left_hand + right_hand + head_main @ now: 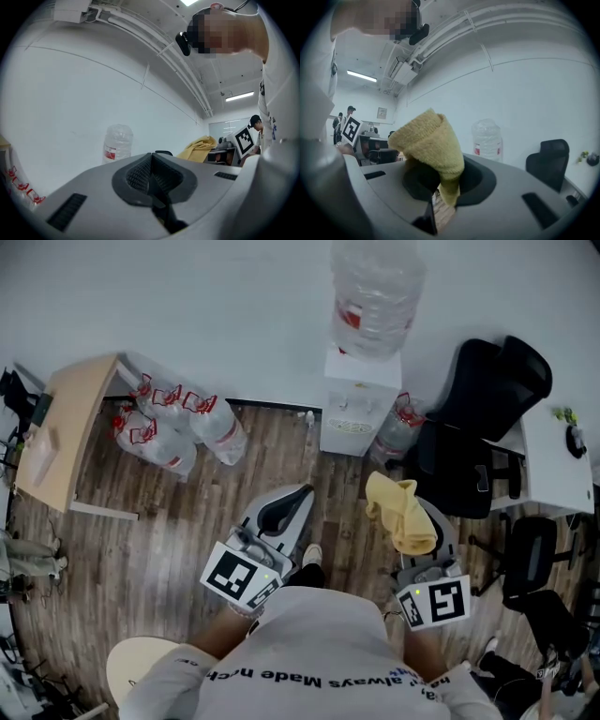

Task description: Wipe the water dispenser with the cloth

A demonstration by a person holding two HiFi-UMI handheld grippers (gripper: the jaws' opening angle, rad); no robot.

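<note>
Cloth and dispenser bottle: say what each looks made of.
The cloth looks like yellow terry or microfibre with a matte finish: it has a fuzzy nap and soft, limp folds. The bottle looks like clear plastic, slightly glossy, with see-through, rippled walls. Glass seems unlikely.

White wall (187, 296), wood floor (169, 521) — black chair (487, 390)

Wood floor (169, 549) — water dispenser (359, 407), spare bottles (183, 427) and a black chair (473, 418) stand on it.
</note>
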